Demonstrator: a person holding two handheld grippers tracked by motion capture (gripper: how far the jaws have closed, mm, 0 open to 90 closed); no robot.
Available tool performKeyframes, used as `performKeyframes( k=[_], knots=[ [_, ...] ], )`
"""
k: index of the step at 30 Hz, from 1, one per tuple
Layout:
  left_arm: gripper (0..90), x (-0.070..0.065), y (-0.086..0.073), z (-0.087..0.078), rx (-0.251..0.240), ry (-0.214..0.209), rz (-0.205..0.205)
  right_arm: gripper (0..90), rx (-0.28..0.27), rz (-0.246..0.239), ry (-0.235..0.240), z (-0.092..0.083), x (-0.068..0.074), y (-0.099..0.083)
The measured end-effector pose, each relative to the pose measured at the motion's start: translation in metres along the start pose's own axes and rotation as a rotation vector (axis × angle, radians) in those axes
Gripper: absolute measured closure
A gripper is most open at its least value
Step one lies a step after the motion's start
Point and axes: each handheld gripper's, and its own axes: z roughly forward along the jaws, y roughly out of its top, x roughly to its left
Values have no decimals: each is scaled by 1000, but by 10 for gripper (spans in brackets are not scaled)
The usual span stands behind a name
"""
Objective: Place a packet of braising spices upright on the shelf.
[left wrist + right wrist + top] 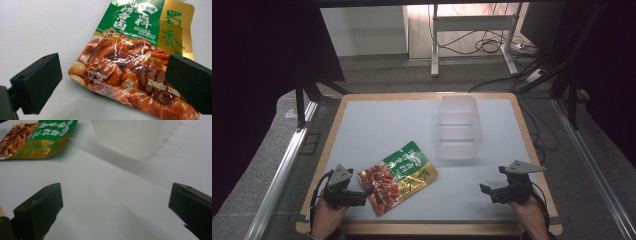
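So the table (377,125) was mostly bare, with a clear plastic tub (457,127) at 12 o'clock. The snack pouch (398,177) lay flat at 7 o'clock, nothing blocking it. Left gripper (368,191) had its jaws wide around the pouch's corner, not pinching; right gripper (486,190) gaped too, holding nothing.

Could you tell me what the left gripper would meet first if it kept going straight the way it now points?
Most likely the food pouch: the left gripper stands open, and the pouch's near edge lies on the table straight ahead between its jaws, though whether it already touches is unclear.
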Motion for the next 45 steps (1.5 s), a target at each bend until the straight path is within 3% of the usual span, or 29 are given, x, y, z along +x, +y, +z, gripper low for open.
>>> performKeyframes(
  k=[4, 9, 14, 33, 36, 45],
  knots=[
    [10, 0, -2, 3, 5, 19, 14, 0, 3, 3, 11, 2, 1, 0],
    [7, 0, -1, 3, -18, 10, 14, 0, 17, -8, 5, 3, 3, -1],
    [0, 2, -2, 4, -48, -26, 14, 0, 45, -6, -12, 3, 4, -2],
    [0, 2, -4, 5, -54, -30, 36, 0, 38, -13, -17, 5, 6, 1],
    [0, 2, -4, 5, -67, -51, 33, 0, 38, -21, -15, 6, 9, 2],
    [0, 1, -3, 3, -90, -45, 44, 0, 31, -37, 7, 13, 14, 5]
  ],
)
